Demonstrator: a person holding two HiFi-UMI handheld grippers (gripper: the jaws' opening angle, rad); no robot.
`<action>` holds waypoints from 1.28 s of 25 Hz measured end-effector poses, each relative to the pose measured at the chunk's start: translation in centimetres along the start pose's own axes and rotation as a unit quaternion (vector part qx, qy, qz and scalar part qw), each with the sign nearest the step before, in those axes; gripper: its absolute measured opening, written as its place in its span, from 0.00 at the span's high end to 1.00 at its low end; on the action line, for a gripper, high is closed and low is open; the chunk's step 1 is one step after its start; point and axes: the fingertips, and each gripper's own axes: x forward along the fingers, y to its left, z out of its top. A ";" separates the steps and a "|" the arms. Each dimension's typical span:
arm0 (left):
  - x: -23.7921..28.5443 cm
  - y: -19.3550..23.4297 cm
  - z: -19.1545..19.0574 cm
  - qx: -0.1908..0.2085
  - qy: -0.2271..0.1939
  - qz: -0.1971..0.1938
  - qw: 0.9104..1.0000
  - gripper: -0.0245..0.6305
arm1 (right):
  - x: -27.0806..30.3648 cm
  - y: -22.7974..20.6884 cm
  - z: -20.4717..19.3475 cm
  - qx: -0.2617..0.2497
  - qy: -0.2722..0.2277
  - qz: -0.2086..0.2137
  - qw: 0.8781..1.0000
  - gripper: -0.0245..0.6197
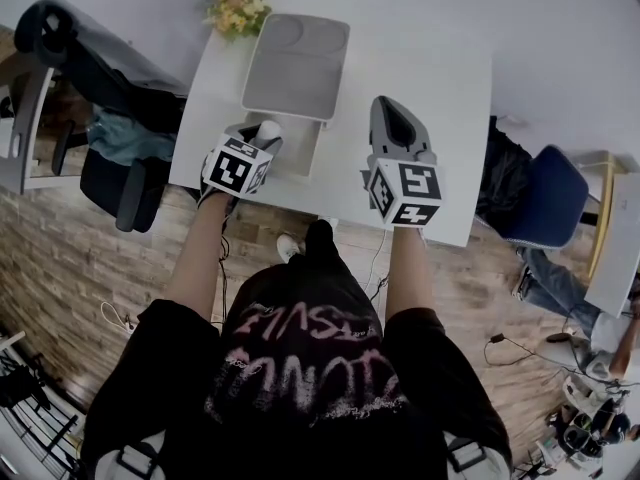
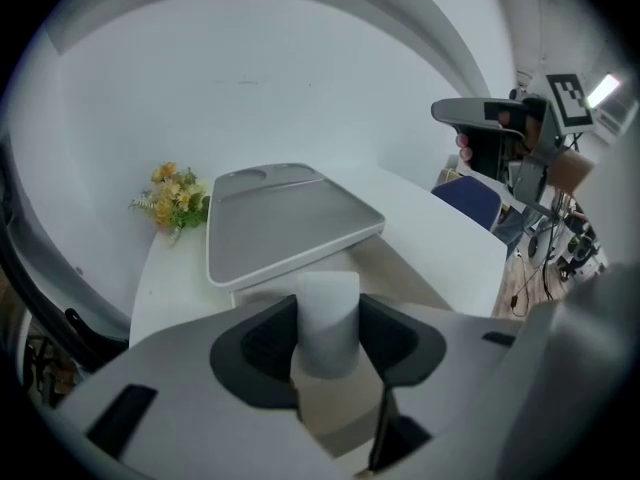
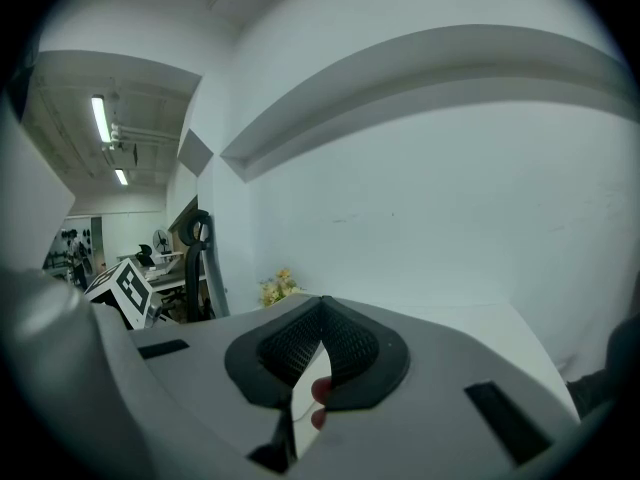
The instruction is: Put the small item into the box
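A small white cylinder (image 2: 328,313) stands upright between the black pads of my left gripper (image 2: 328,336), which is shut on it. In the head view this gripper (image 1: 262,136) holds the cylinder (image 1: 269,128) over the open box (image 1: 302,151) at the table's left side. The box's grey lid (image 1: 296,65) is folded back behind it, also seen as the grey lid (image 2: 290,218) ahead of the jaws. My right gripper (image 1: 398,120) hovers over the table's middle, to the right of the box. Its jaws (image 3: 322,313) meet at the tips with nothing between them.
Yellow flowers (image 1: 236,8) lie at the white table's (image 1: 440,88) far left corner. A black office chair (image 1: 100,88) stands left of the table and a blue chair (image 1: 545,198) to its right. A white wall runs behind the table.
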 end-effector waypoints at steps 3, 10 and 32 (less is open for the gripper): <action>0.7 -0.1 -0.4 0.001 0.024 -0.004 1.000 0.68 | 0.3 -0.4 0.0 0.000 0.001 -0.001 1.000 0.95; 1.8 -0.3 -0.5 0.035 0.066 -0.001 0.997 0.68 | 0.5 -1.2 -0.6 0.003 0.009 -0.003 1.000 0.95; 0.8 -1.1 -0.2 0.002 0.029 0.007 1.000 0.67 | 0.3 -1.1 -0.6 0.006 0.007 0.008 1.000 0.95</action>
